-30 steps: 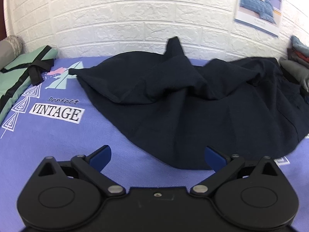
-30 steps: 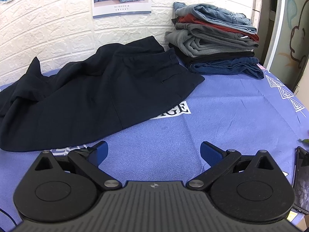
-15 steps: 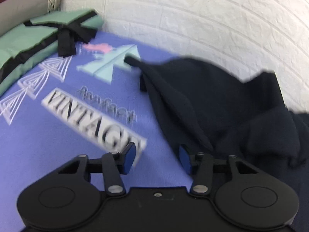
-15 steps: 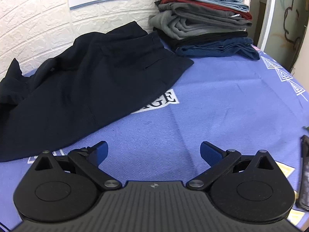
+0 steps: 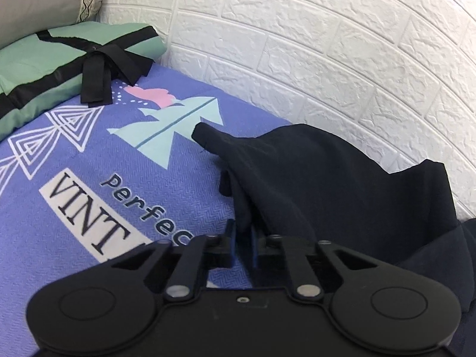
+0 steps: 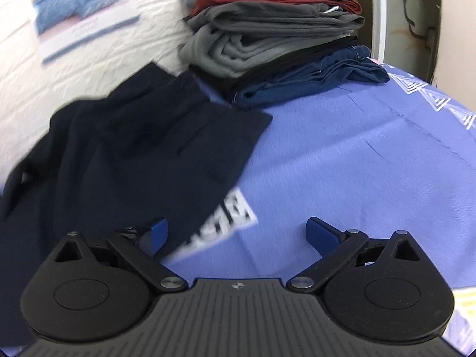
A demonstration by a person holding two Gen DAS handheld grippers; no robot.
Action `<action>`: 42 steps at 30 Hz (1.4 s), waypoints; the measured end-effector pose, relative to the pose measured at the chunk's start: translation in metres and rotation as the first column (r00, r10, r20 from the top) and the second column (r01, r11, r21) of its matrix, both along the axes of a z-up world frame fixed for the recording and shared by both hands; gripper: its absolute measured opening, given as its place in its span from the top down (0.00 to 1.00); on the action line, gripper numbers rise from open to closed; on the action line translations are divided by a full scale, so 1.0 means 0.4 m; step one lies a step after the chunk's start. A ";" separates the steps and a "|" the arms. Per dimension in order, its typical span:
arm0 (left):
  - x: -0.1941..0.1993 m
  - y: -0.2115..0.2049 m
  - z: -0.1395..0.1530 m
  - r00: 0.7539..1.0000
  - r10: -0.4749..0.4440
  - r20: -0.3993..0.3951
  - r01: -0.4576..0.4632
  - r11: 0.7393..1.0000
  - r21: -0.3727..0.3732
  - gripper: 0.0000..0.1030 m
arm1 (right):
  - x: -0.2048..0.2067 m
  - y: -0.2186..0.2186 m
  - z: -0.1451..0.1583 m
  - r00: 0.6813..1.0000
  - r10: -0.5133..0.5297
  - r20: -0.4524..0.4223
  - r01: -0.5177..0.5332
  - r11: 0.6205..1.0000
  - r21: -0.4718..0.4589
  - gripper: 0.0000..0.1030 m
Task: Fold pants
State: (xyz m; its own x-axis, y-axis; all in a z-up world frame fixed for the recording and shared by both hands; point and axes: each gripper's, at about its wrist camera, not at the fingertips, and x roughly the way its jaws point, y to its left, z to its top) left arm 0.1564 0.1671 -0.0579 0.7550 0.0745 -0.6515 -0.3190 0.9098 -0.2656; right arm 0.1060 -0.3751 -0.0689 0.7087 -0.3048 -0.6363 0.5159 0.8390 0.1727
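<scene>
Navy woven cloth, soft and limp, looks light: the pants (image 5: 342,184) lie crumpled on the purple bedsheet (image 5: 184,178), bunched against the white brick wall (image 5: 297,44). Nearest in the left view, the left gripper (image 5: 241,242) has its blue pads pinched together on a fold at the pants' near edge, cloth between them. Right gripper (image 6: 236,233) hovers spread wide, nothing between the fingers, low over the other end of the pants (image 6: 142,154), blurred. Judgement: fabric will drape and sag, not slip much; best held at hem corners or waistband, both ends pulled taut before folding; a single pinch risks lifting only one layer. Writing on the sheet near the left gripper reads "perfec" and "VINT", both cut off; letters by the right gripper too blurred to read. Farther out: green folded bedding (image 5: 59,59) with black ties, a stack of folded clothes (image 6: 276,29), a wall poster (image 6: 80,12), text illegible.
</scene>
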 end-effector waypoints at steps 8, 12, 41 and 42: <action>-0.021 0.007 0.016 0.999 0.032 0.034 -0.031 0.999 -0.029 0.97 | 0.105 -0.066 -0.002 0.996 -0.085 0.034 0.086 0.996 -0.032 0.22; -0.058 0.009 0.064 0.995 0.041 0.086 -0.037 0.998 -0.047 0.99 | 0.070 -0.106 0.057 0.991 -0.073 0.110 0.067 0.996 0.060 1.00; -0.342 0.106 0.135 0.988 0.133 0.075 -0.126 0.988 -0.084 0.93 | -0.062 -0.142 0.038 0.988 0.097 0.120 -0.119 0.974 0.192 0.13; -0.342 0.103 0.127 0.989 0.131 0.072 -0.125 0.988 -0.088 0.89 | -0.057 -0.144 0.031 0.988 0.098 0.122 -0.121 0.973 0.197 0.13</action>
